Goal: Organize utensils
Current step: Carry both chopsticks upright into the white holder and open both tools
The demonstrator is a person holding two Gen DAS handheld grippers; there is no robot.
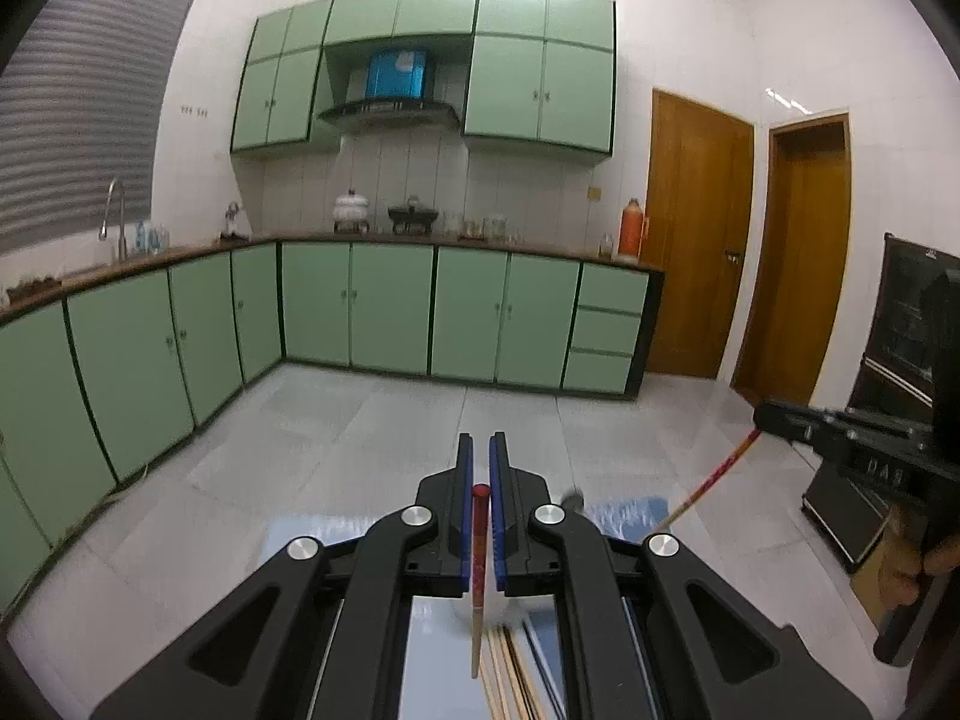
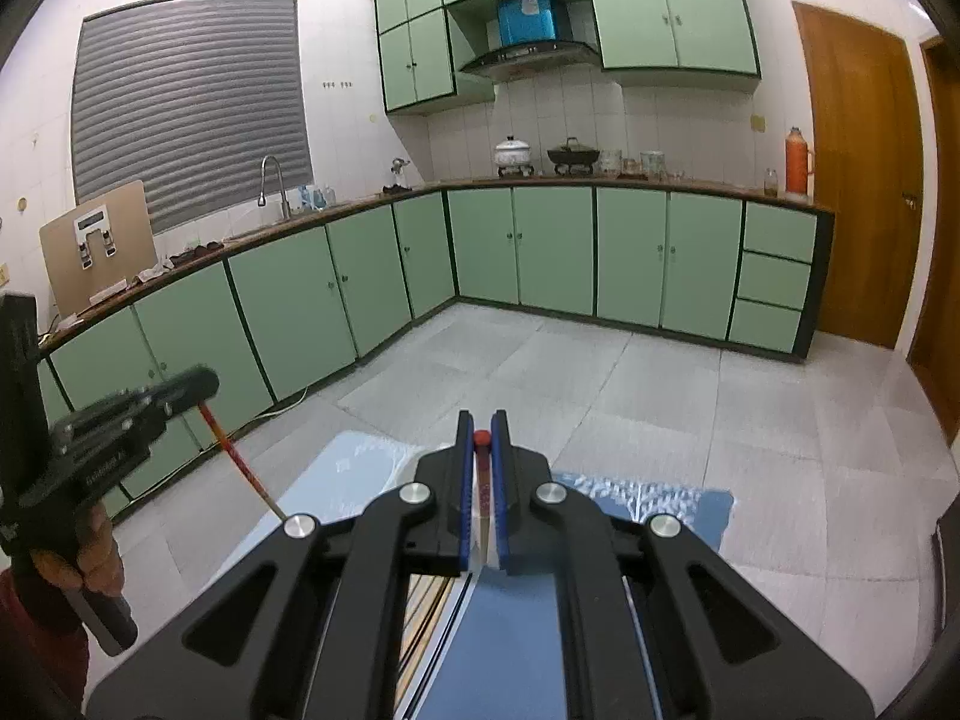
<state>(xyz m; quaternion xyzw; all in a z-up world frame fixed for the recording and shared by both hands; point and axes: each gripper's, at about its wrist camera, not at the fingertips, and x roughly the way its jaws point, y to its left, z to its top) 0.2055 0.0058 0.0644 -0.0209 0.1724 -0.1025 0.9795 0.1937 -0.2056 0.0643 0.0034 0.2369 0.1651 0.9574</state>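
Left claw [image 1: 480, 450]: my jaws are pressed tight on a red-topped wooden chopstick [image 1: 478, 570], which hangs down between the blue pads.
Right claw [image 2: 482, 427]: pinching a second red-topped chopstick [image 2: 482, 483] the same way.
Loose chopsticks [image 1: 510, 672]: a bundle of pale wooden sticks on the blue mat [image 2: 684, 507], directly below both claws.
Mat: on the pale bench [image 1: 432, 654], well short of the green cabinets [image 1: 390, 306].

Nothing here reads clearly: the raised lettering on the side of the right gripper [image 1: 757, 419] and of the left gripper [image 2: 201, 383] is too blurred, and the label on the blue box [image 2: 531, 17] is illegible.
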